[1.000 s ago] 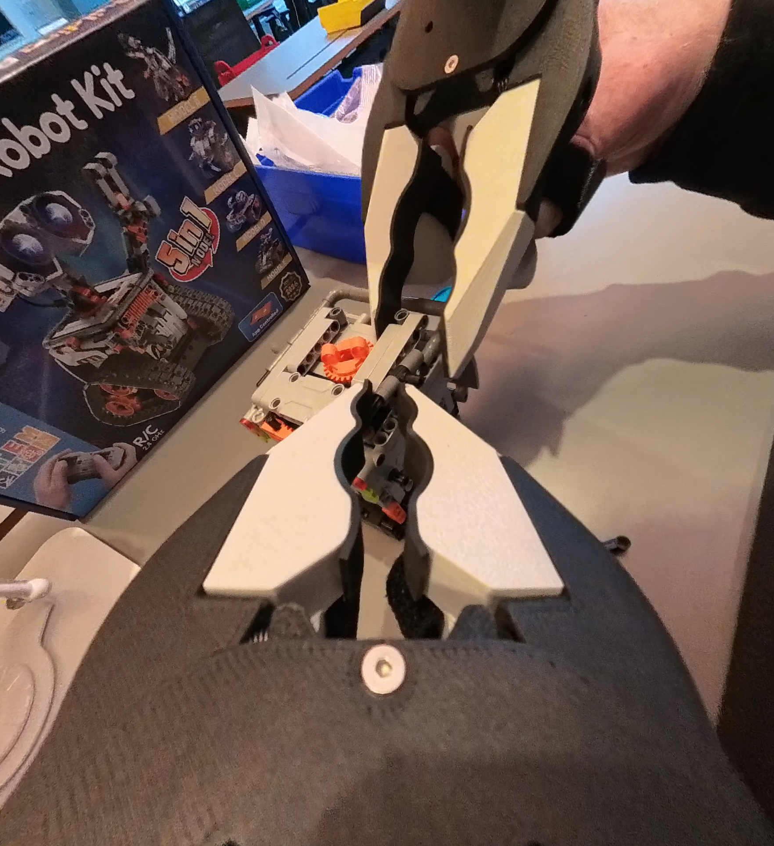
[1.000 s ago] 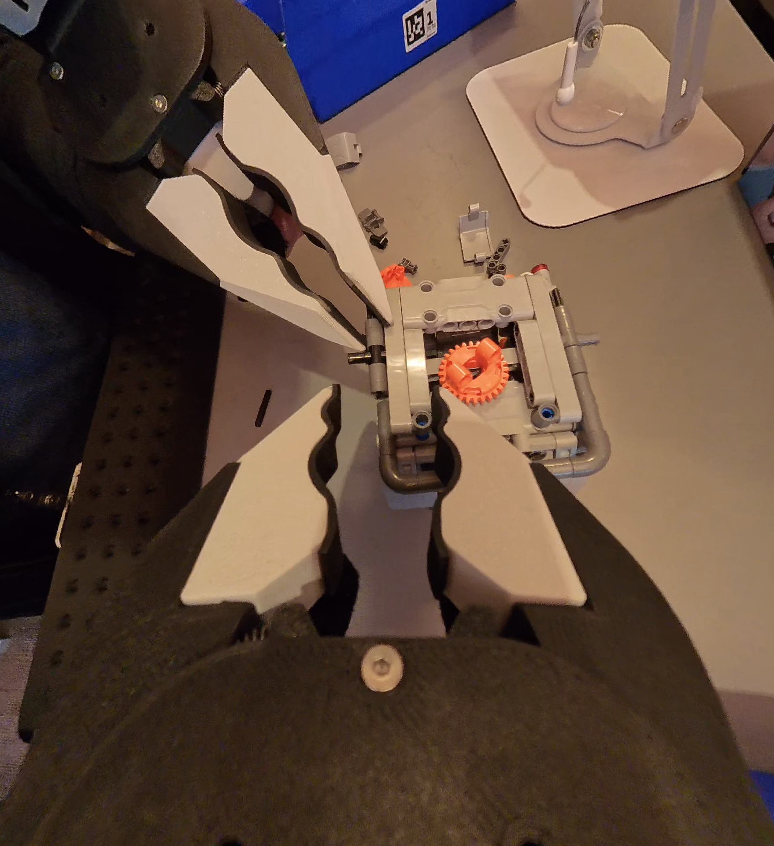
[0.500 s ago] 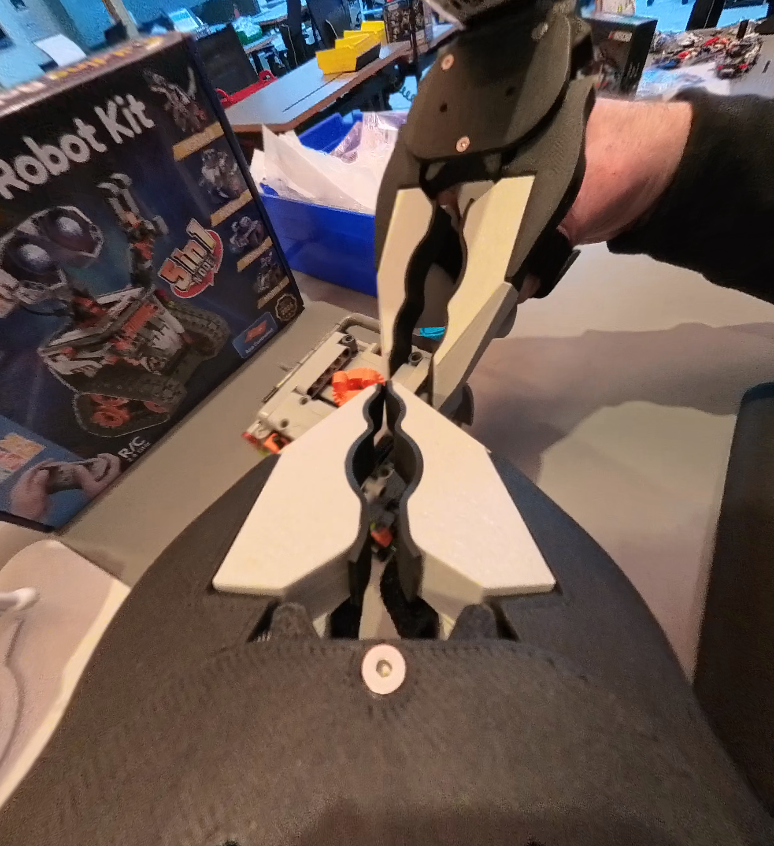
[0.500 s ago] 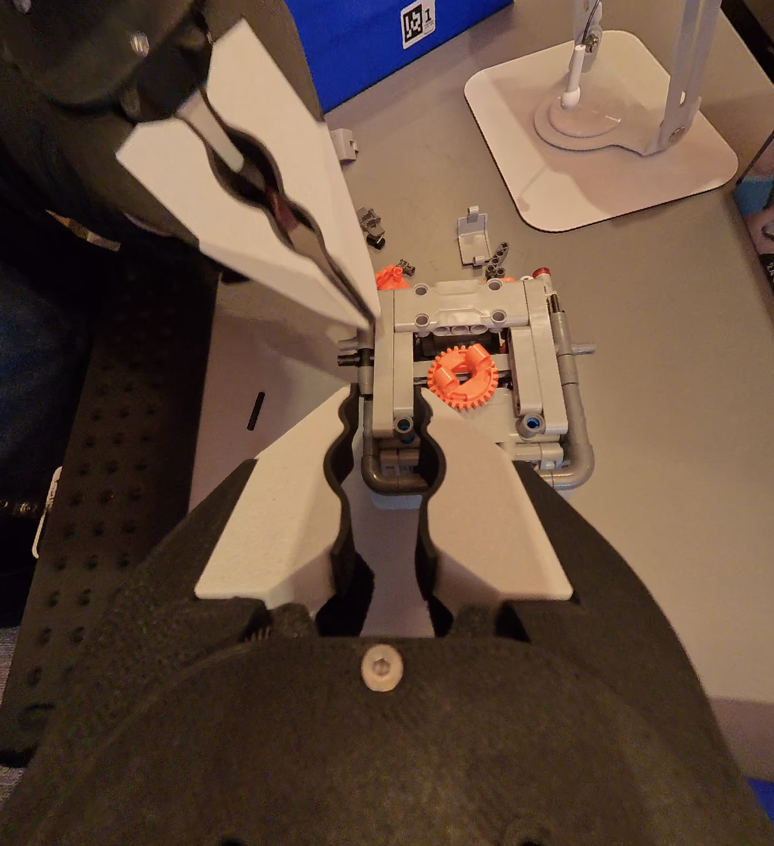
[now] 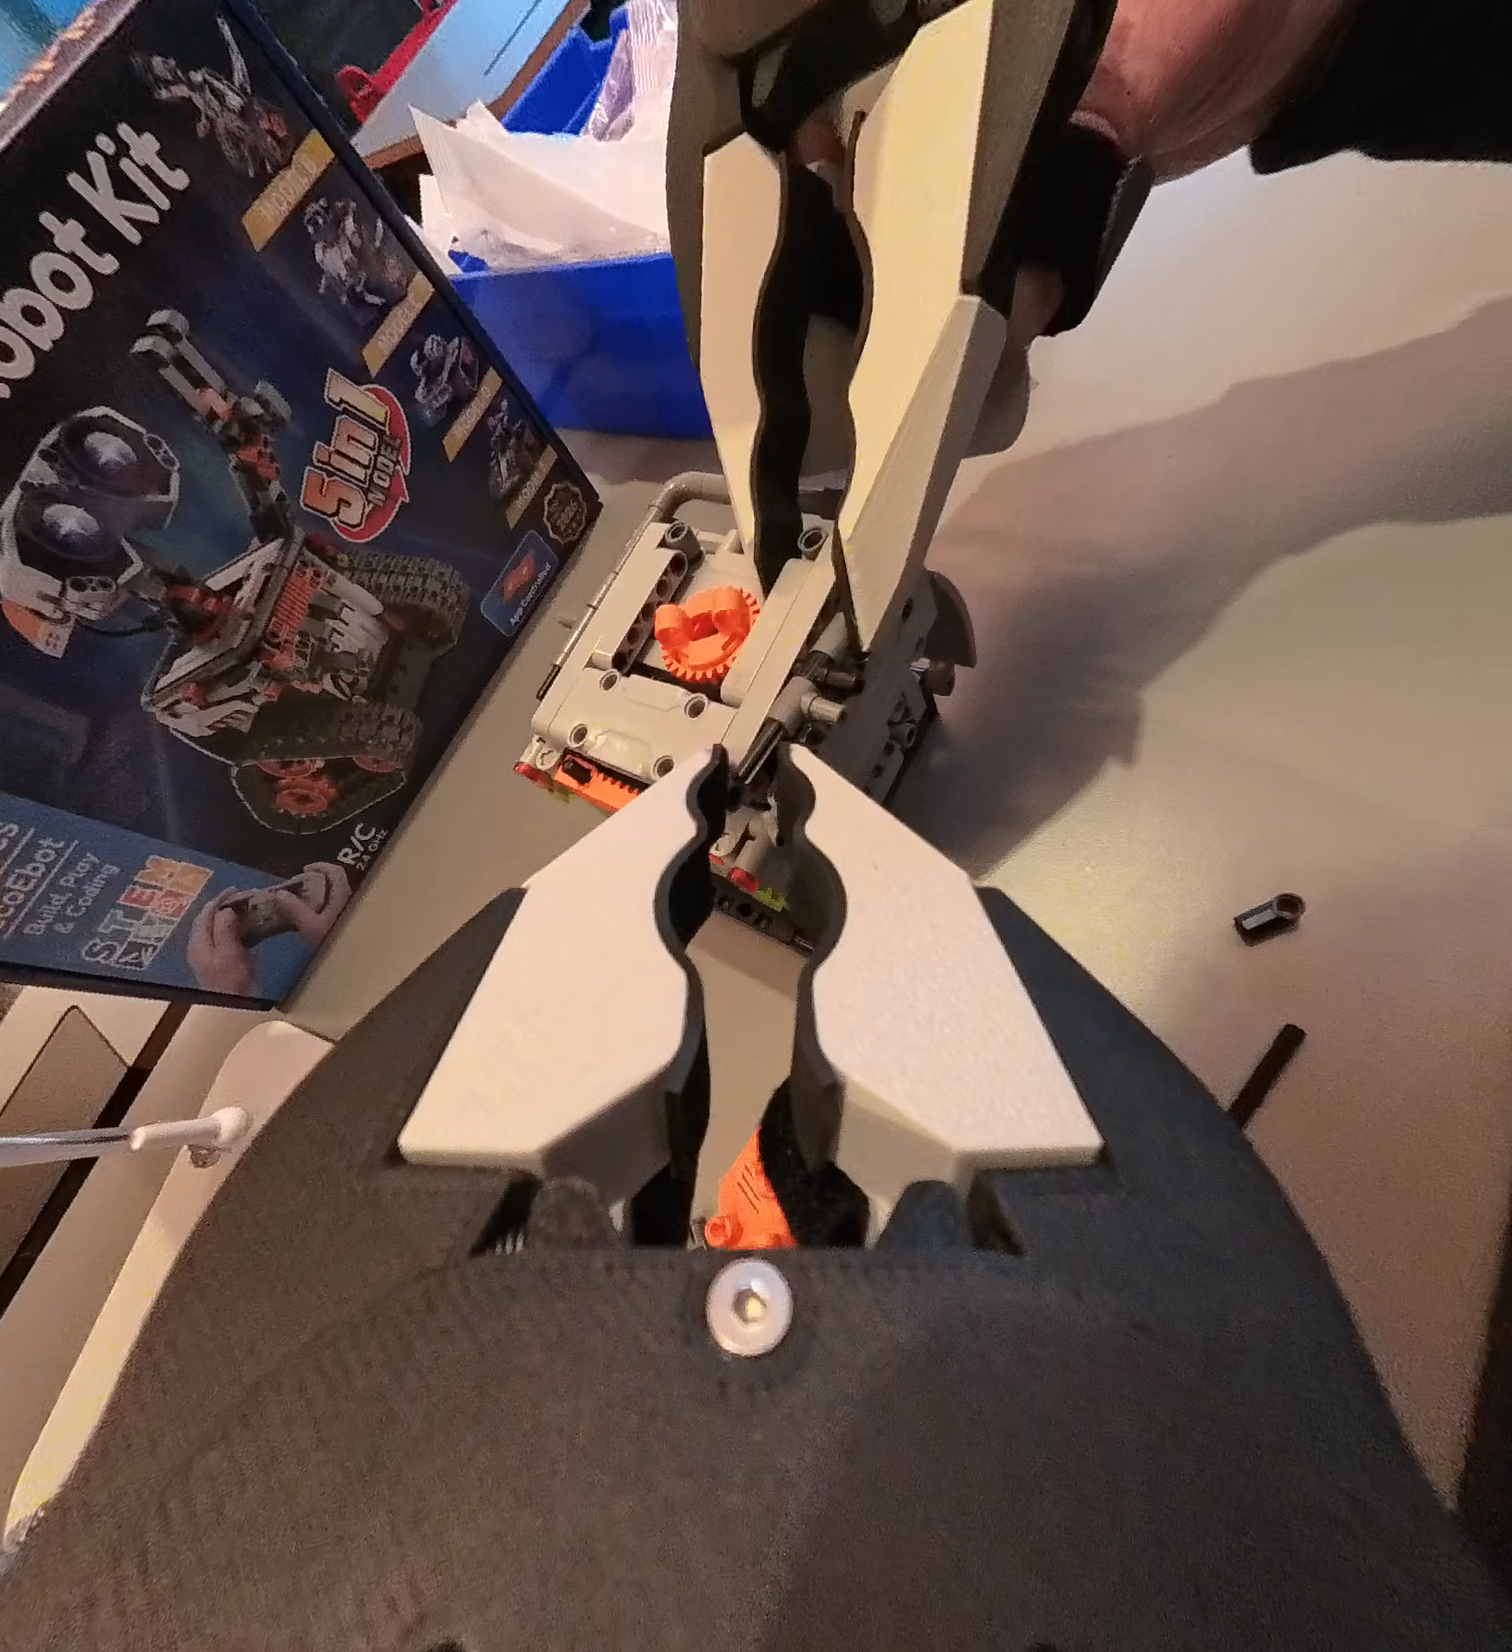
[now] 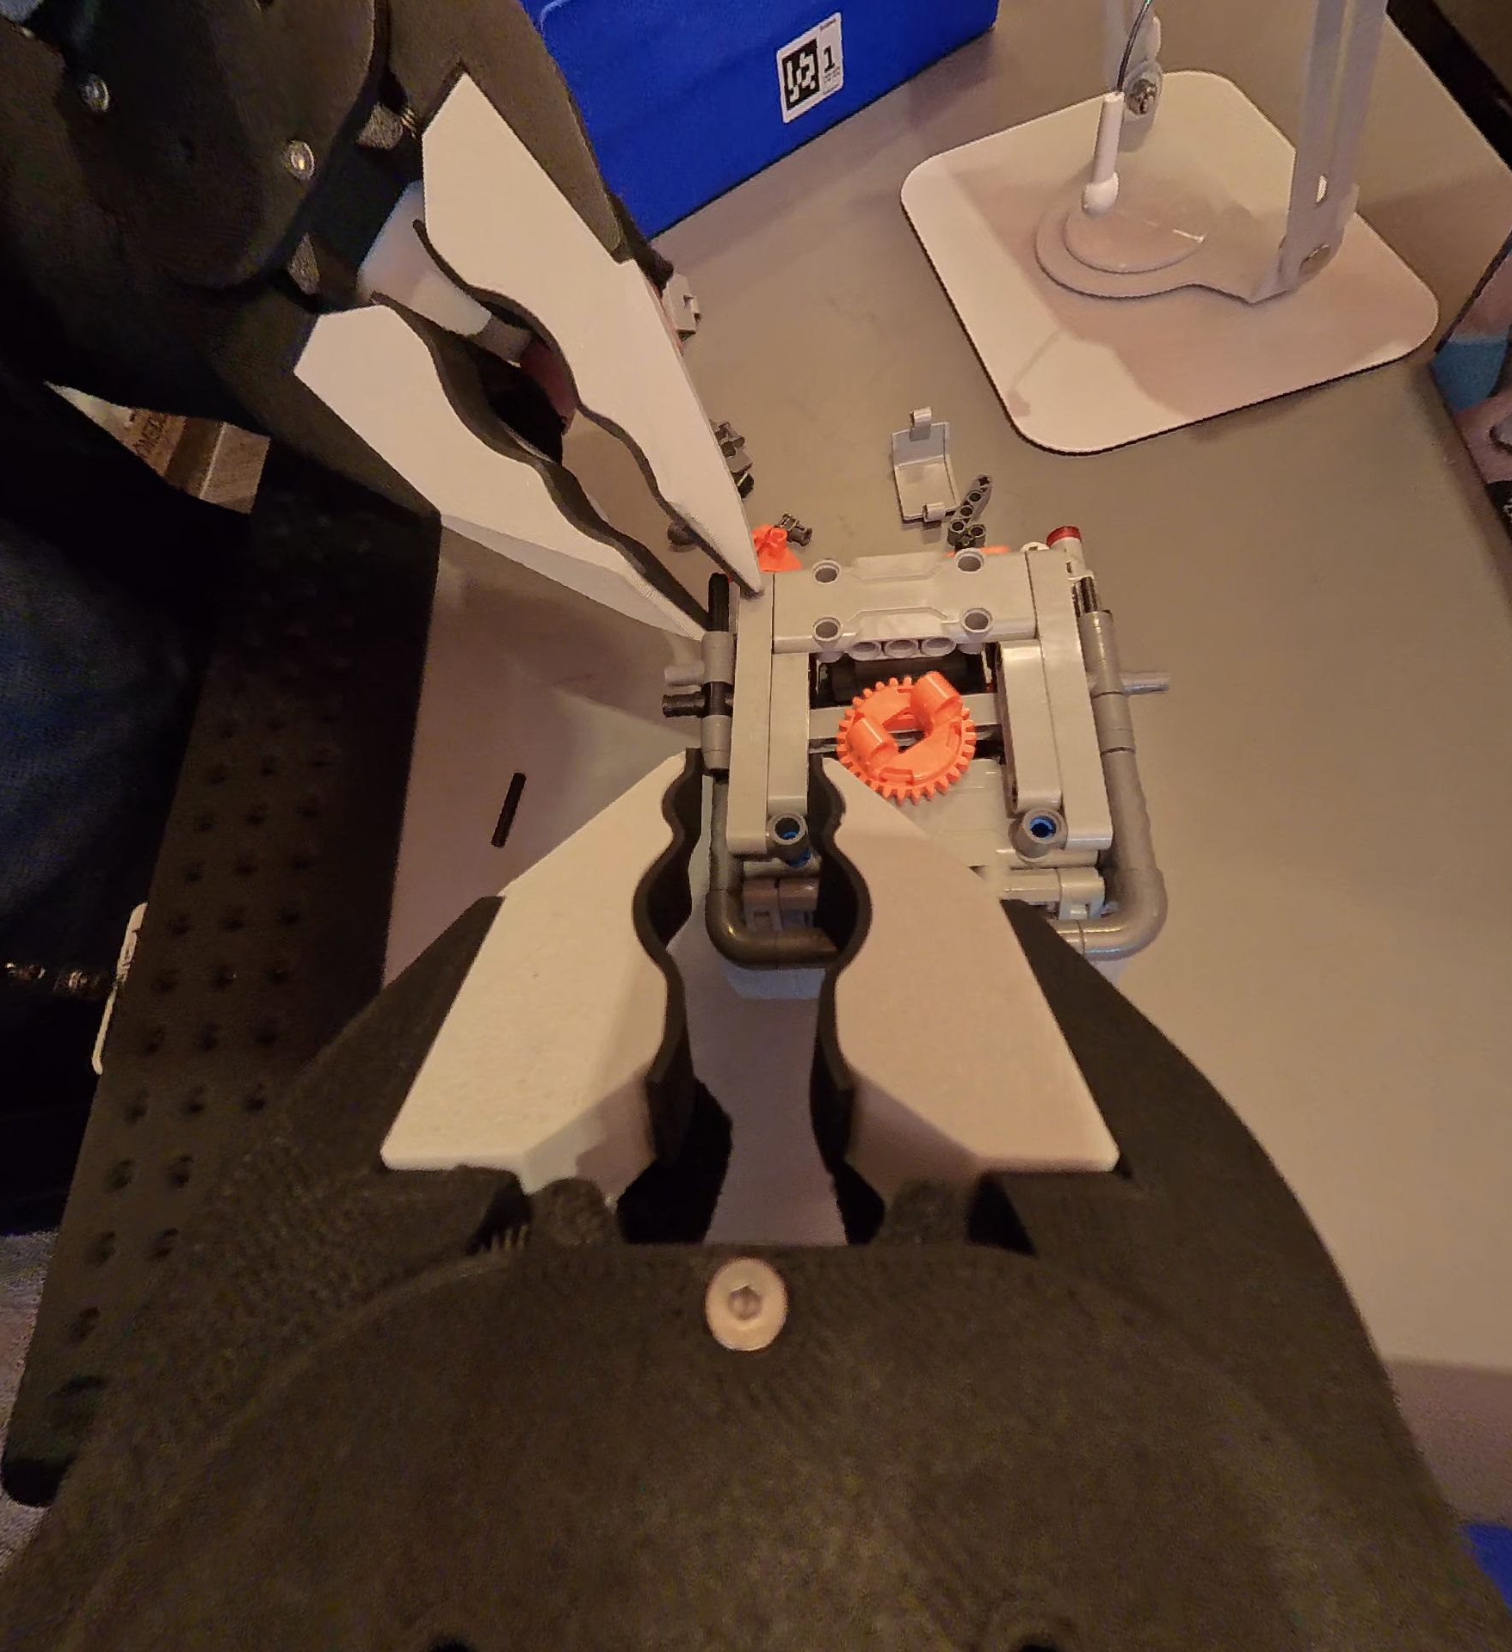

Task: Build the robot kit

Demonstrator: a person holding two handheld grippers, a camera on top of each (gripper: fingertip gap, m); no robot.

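Where the right tongs point(image 6: 761, 787) reach the near corner of the grey brick assembly point(image 6: 895, 617), their fingers are clamped either side of its left beam, above a bent dark-grey tube. The assembly sits flat on the counter point(image 6: 1271, 715), with an orange gear point(image 6: 904, 733) lying in the middle of its frame. At the assembly's left flank, the left tongs point(image 5: 754, 769) come in at a slant. They are drawn to a narrow gap and appear to pinch a black pin point(image 6: 718, 599) that stands up from that side. Something orange point(image 5: 747, 1198) shows low between the left fingers, too hidden to name.

Just beside the assembly lie loose pieces: a small grey panel point(image 6: 922, 465), a short black connector point(image 5: 1268, 916) and a thin black rod point(image 5: 1266, 1068).

Farther off, a white stand base point(image 6: 1181, 295) rests on the counter, and a dark printed kit box point(image 5: 153, 447) stands upright to one side. Beyond the assembly is a blue bin point(image 5: 591, 340) holding white sheets and clear bags point(image 5: 502, 188); what else it holds cannot be seen.
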